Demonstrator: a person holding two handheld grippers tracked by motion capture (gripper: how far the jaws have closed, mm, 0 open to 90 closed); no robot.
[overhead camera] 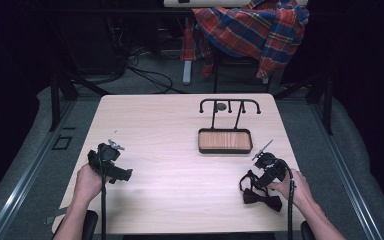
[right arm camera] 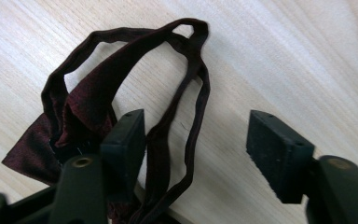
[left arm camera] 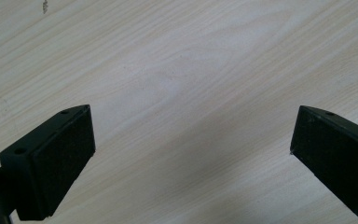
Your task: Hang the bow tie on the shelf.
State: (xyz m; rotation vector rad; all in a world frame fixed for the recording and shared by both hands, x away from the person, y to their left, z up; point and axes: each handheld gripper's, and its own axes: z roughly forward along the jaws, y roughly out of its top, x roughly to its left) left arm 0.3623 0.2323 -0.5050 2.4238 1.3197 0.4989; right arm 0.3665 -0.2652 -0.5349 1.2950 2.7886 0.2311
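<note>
Two spread-apart fingers of your right gripper (right arm camera: pixel 196 154) straddle the strap of the soft, limp bow tie (overhead camera: pixel 261 196) lying near the stand (overhead camera: pixel 225 140) on the surface (overhead camera: pixel 170 165); pinch its knot, while your left gripper (left arm camera: pixel 191 158) waits open.

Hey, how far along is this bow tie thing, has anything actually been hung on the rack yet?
Nothing looks done: the rack and its wooden tray hold nothing. In hand: the right gripper is open at the bow tie, its strap between the fingers. Left gripper waits open. Probably left: grasping, lifting, hanging.
</note>
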